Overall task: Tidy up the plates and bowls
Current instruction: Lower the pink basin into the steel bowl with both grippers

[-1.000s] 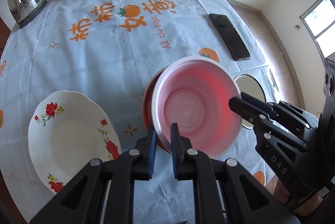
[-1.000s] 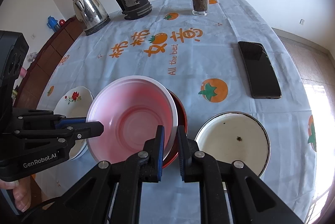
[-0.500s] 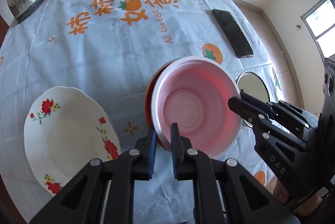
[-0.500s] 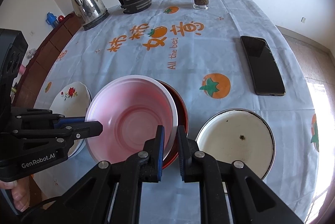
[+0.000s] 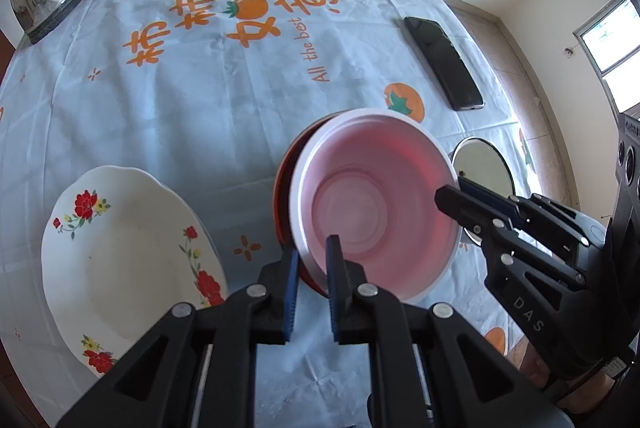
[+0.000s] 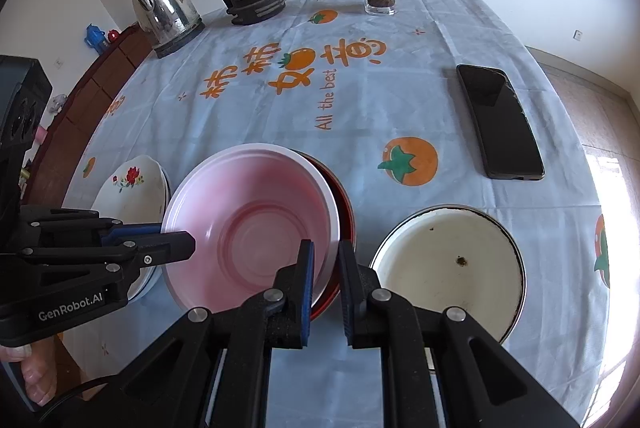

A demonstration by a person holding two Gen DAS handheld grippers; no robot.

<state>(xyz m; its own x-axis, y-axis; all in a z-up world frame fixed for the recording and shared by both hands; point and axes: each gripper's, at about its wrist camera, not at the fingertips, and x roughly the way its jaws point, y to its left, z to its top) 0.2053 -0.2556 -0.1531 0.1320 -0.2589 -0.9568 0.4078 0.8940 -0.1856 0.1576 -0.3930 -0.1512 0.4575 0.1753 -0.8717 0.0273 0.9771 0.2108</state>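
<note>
Stacking step in hand, judging by the layout. At far left, floral plate (image 5: 120, 260) flat on the worktop (image 5: 200, 100). Next, left tongs (image 5: 311, 268) clamped on the near-left rim of the pink bowl (image 5: 376, 212), pointing steeply down. Pink bowl held jointly, tilted over the red bowl (image 5: 282, 196) beneath, not yet seated. Right tongs (image 6: 325, 268) clamped on the opposite rim, angled down too. At far right, white enamel plate (image 6: 448, 264) lying apart. Next move likely: level, lower into the red bowl, then release both sides together.
</note>
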